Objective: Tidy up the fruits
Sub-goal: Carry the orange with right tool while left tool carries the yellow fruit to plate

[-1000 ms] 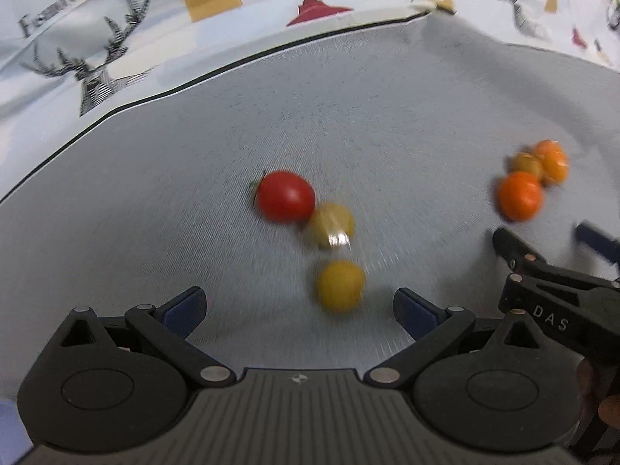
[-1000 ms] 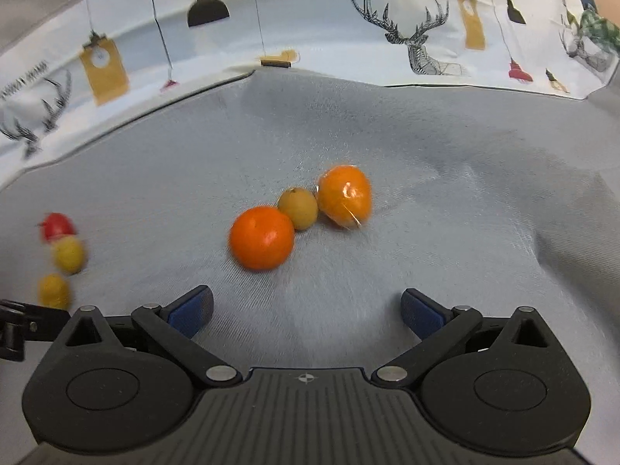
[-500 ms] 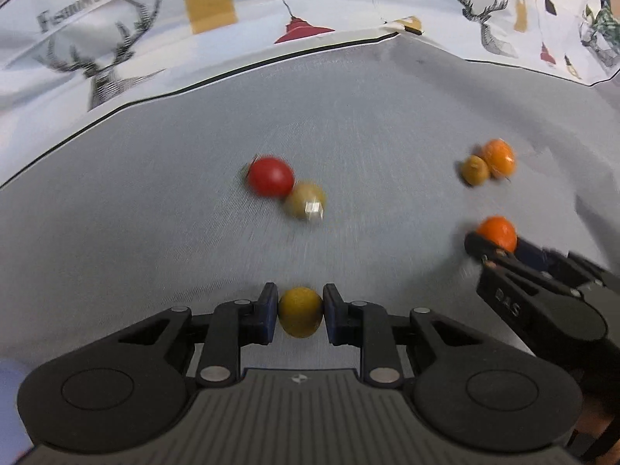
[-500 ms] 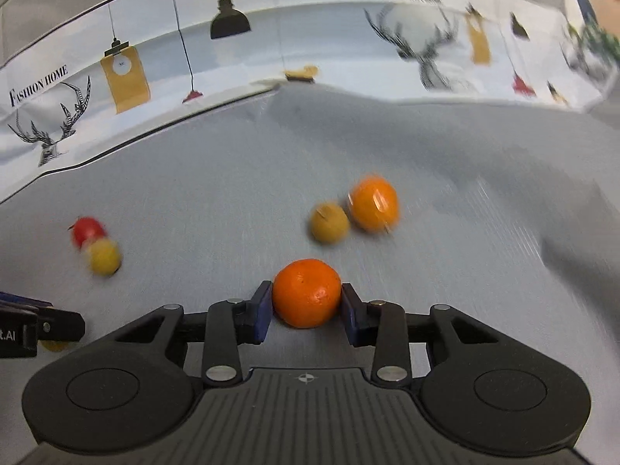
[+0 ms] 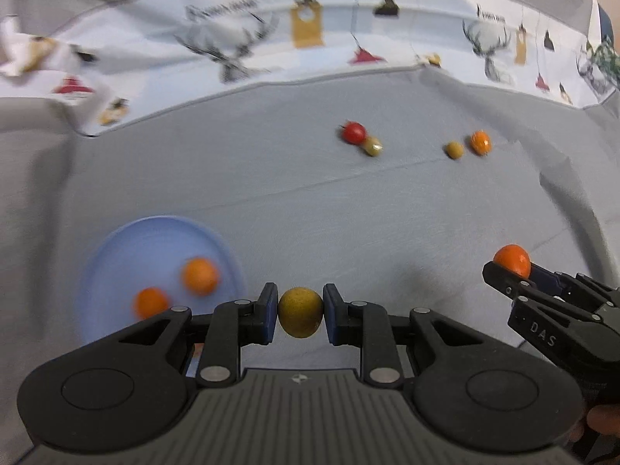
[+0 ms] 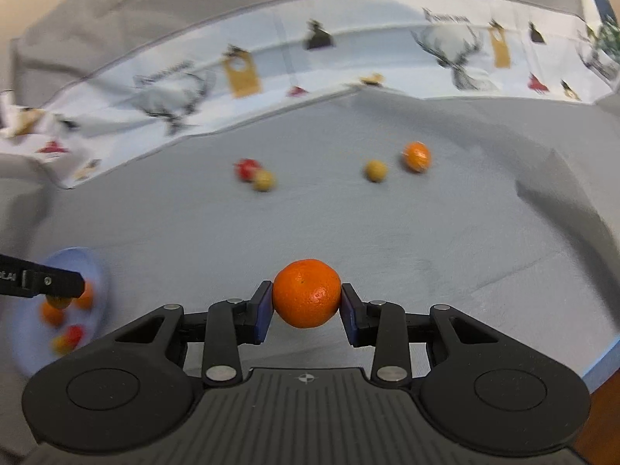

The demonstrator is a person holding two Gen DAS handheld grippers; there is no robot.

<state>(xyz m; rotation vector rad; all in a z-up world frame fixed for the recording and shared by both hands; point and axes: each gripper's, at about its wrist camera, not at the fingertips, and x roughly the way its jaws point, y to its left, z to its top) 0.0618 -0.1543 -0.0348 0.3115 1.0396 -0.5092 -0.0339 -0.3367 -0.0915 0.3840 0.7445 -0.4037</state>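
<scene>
Left gripper (image 5: 300, 317) clamped on a small yellow-green fruit (image 5: 300, 312), pads pressing both its sides, held clear of the grey cloth (image 5: 310, 209). Slightly oval, long axis up and down in the left wrist view; no stem end to tell which way it points.

Right gripper (image 6: 306, 304) clamped on a mandarin (image 6: 307, 292), round, no clear long axis, a small dark dimple facing up toward 11 o'clock. Seen again from the side in the left wrist view at 3 o'clock, same mandarin between the tips.

At 8 o'clock in the left wrist view, a pale blue plate (image 5: 116, 248) with two orange fruits (image 5: 199, 275) lying apart on it. Only in the right wrist view, at 9 o'clock: a red and a yellow piece (image 6: 68, 339) also on that plate, partly behind the left gripper's finger; blurred, kind not clear.

Farther off on the cloth, toward 12 to 1 o'clock: a red tomato (image 5: 353, 132) touching a yellowish fruit (image 5: 372, 146); to their right a second yellowish fruit (image 5: 453, 150) just beside an orange one (image 5: 480, 142).

Farthest, a white printed cloth (image 6: 310, 66) with deer heads and lamps.
</scene>
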